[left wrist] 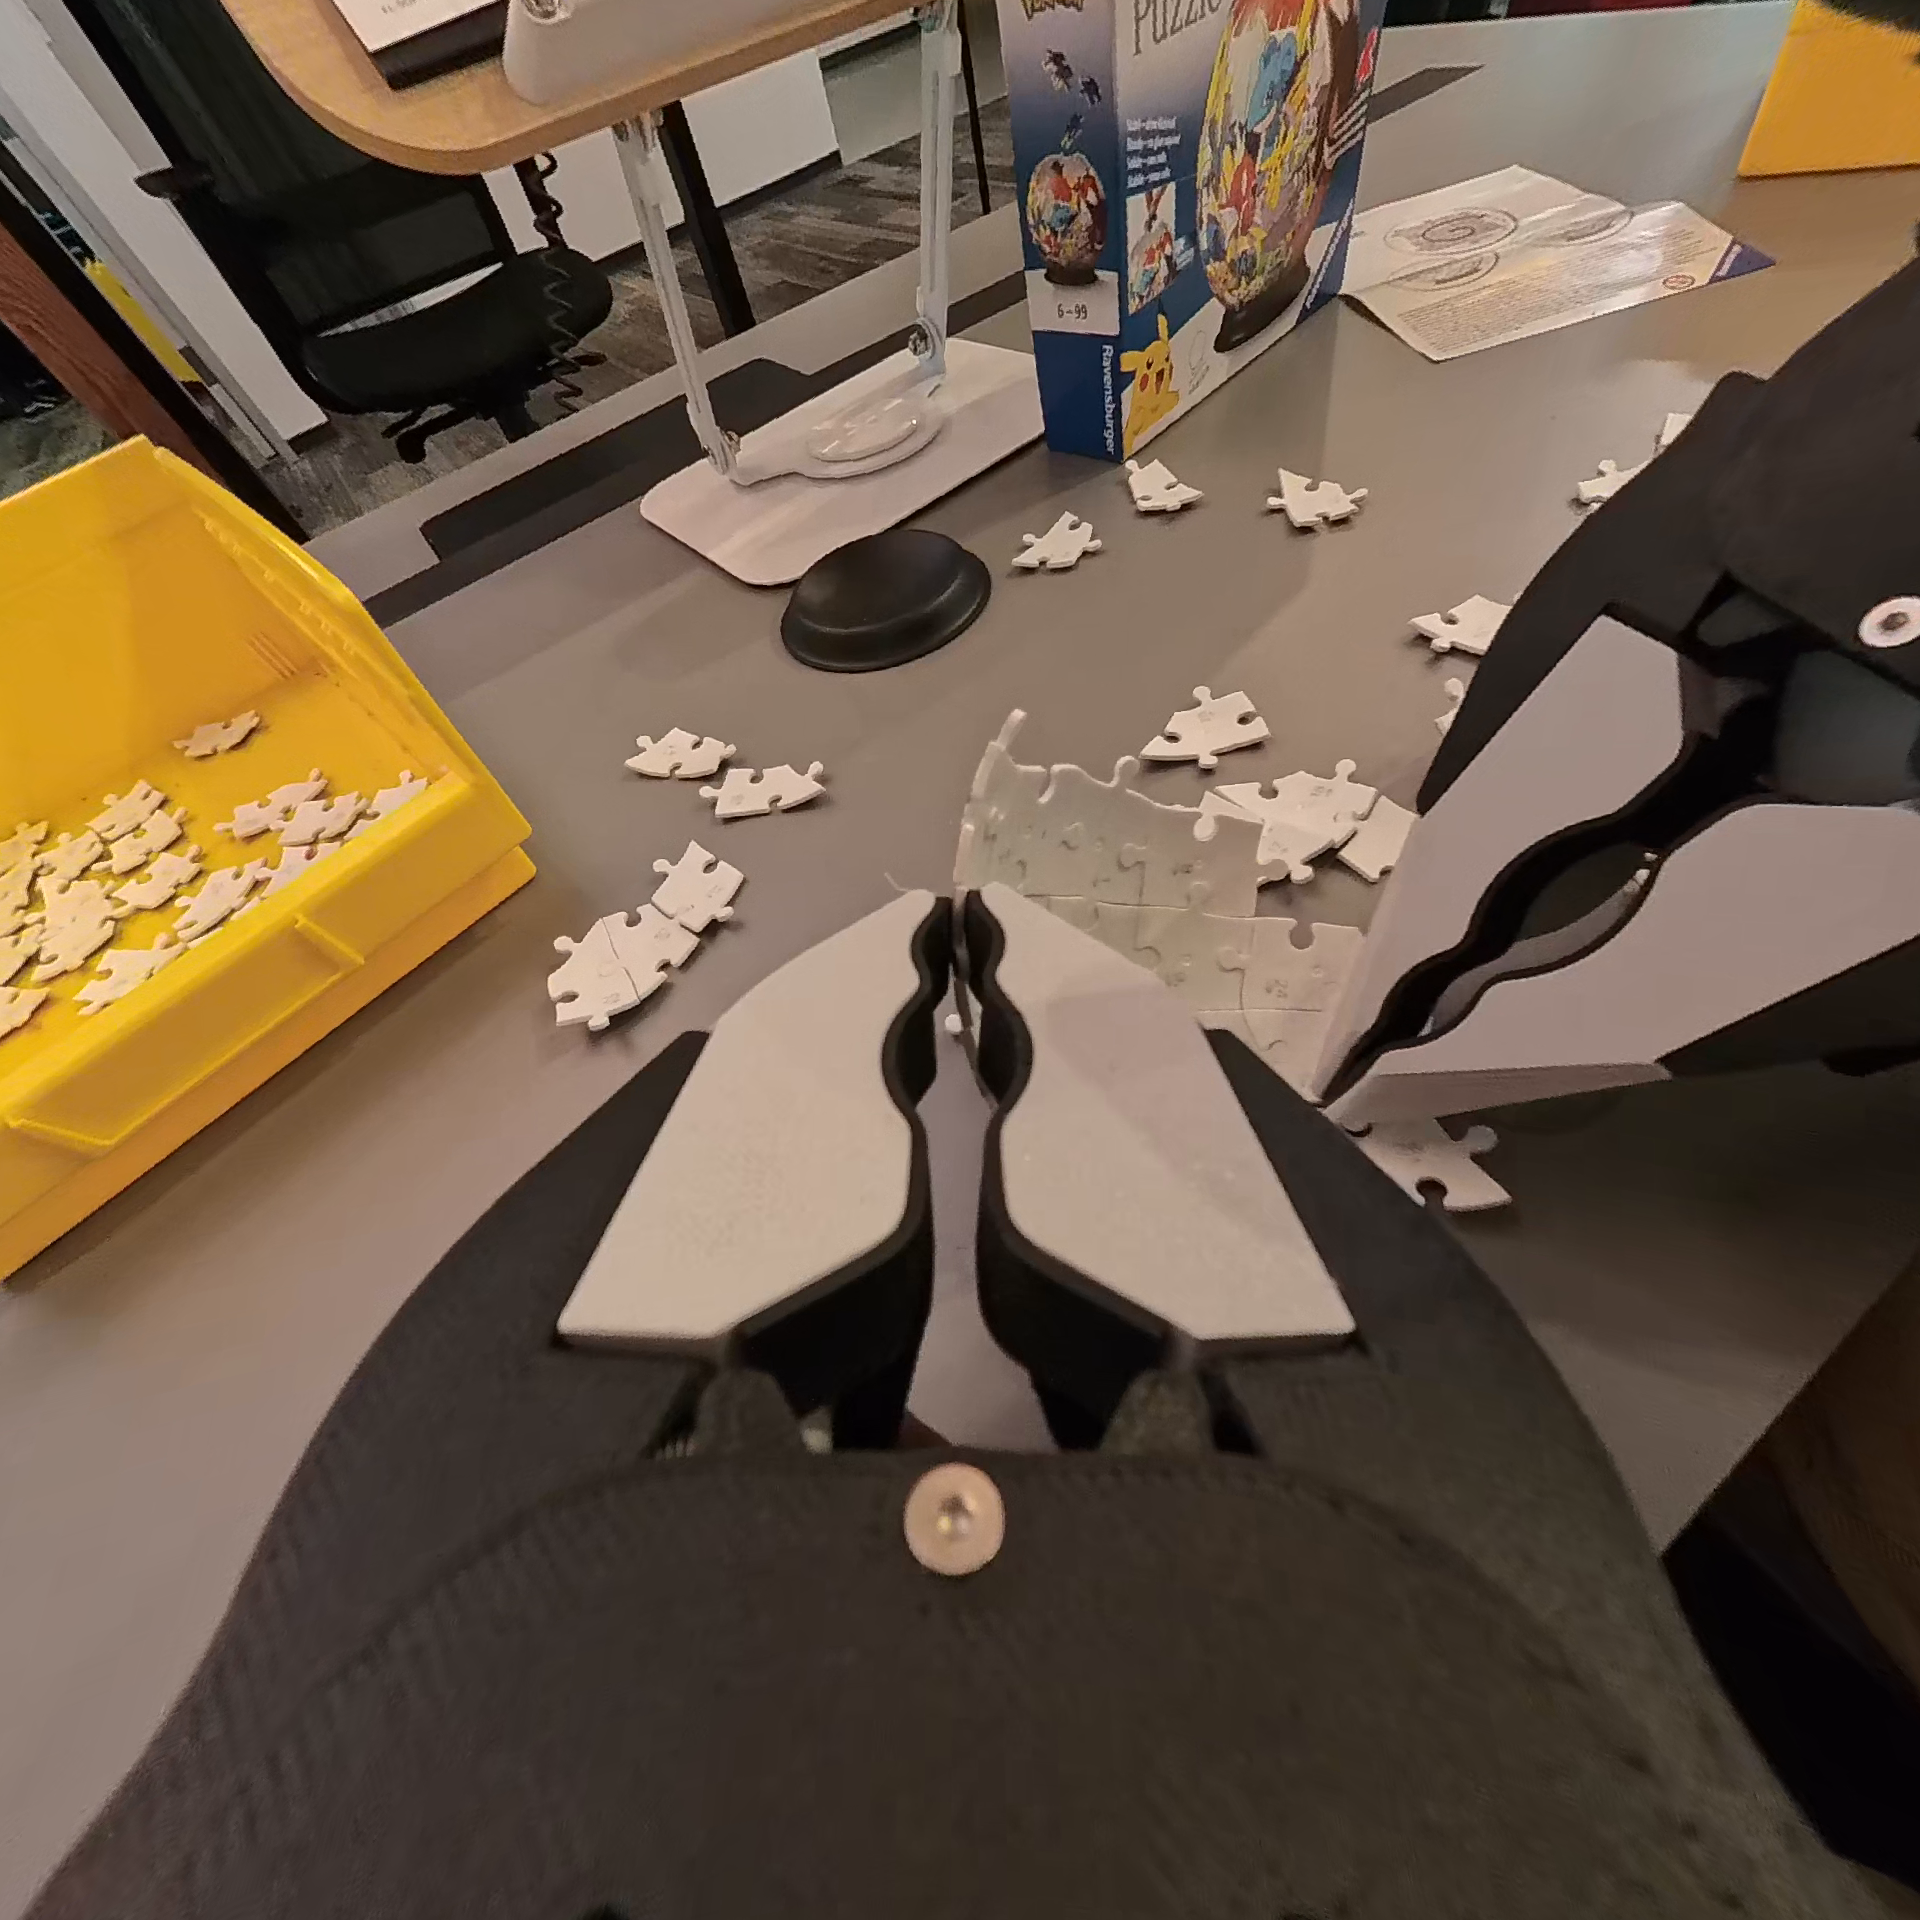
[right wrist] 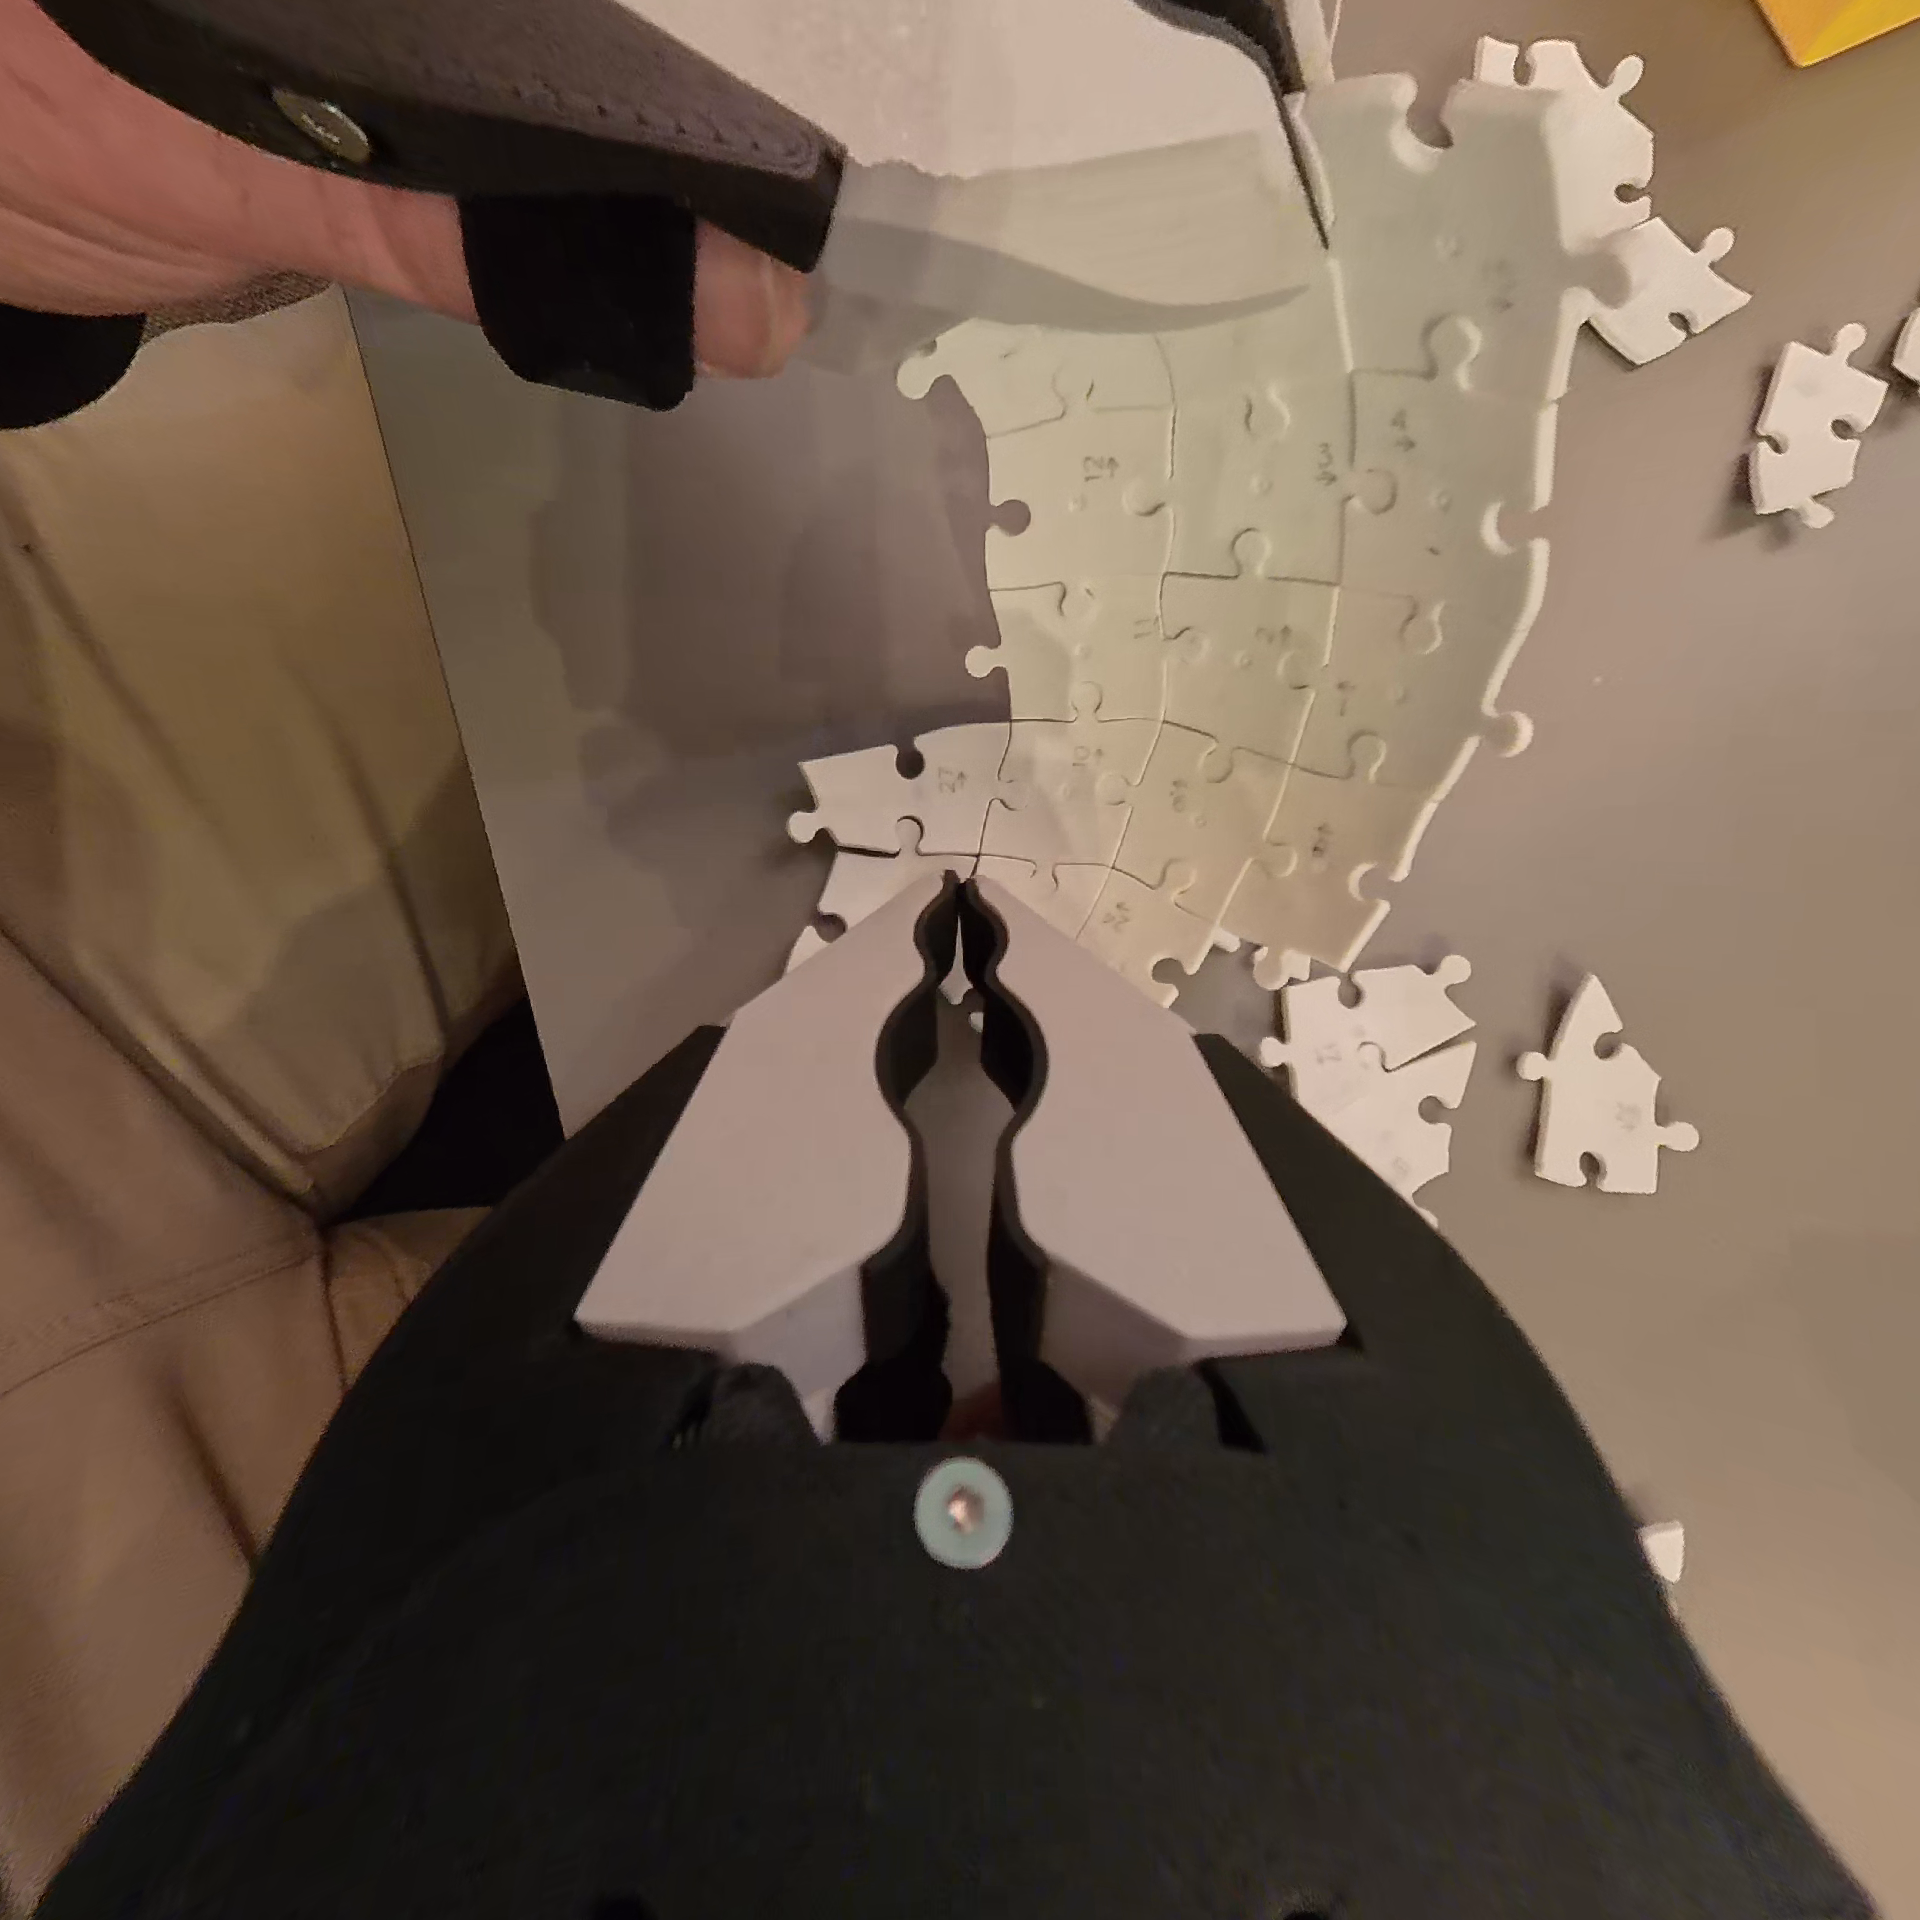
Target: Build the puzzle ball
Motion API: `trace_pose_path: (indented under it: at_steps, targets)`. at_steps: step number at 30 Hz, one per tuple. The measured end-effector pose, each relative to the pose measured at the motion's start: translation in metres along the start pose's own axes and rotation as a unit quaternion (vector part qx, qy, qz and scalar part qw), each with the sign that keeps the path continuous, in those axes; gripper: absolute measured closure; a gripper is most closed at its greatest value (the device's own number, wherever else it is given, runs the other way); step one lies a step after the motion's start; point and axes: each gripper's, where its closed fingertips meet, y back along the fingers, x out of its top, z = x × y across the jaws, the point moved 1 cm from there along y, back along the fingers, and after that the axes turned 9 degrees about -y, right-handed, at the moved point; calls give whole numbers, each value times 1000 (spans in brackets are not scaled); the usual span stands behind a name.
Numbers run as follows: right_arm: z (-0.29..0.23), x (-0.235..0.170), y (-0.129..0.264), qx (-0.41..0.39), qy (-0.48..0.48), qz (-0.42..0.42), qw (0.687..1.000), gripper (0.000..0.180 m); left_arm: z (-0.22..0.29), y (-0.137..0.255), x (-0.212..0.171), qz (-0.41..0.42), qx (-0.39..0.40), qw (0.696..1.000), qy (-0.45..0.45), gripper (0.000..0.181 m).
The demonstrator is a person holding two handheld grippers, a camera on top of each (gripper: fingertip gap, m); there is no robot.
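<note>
A curved, joined section of white puzzle pieces [left wrist: 1143,862] stands on its edge on the grey table; its numbered inner side shows in the right wrist view [right wrist: 1247,582]. My left gripper [left wrist: 956,914] is shut on the section's upper edge; it also shows in the right wrist view [right wrist: 1317,223], held by a hand [right wrist: 156,187]. My right gripper [right wrist: 958,883] is shut at the section's lower edge, on a white puzzle piece [left wrist: 1439,1169] that sticks out under its tips [left wrist: 1335,1096]. Loose white pieces [left wrist: 727,774] lie around.
A yellow bin [left wrist: 156,582] with several pieces stands at the left. A black round stand [left wrist: 883,603], a white lamp base [left wrist: 977,416], the puzzle box [left wrist: 1195,208] and an instruction sheet [left wrist: 1538,260] stand behind. Loose pieces [right wrist: 1600,1122] lie right of the section. Beige fabric [right wrist: 208,831] lies past the table edge.
</note>
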Motion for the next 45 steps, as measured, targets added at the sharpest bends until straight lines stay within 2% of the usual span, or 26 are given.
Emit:
trace_pose_path:
  at_steps: [17, 29, 41, 45]
  targets:
    - [-3, -4, 3, 1, 23, -4, 1000, 180, 2, 3, 2, 11, 5, 1000, -9, 178]
    - [-4, -6, 2, -50, 81, 8, 995, 180, 8, 15, 3, 22, 7, 1000, -5, 175]
    - [-8, -6, 1, -127, 173, 13, 977, 180, 6, 28, 1, 10, 7, 1000, 16, 159]
    - [-8, -7, 1, -134, 175, 16, 975, 180, 6, 25, -8, -13, -8, 999, 38, 153]
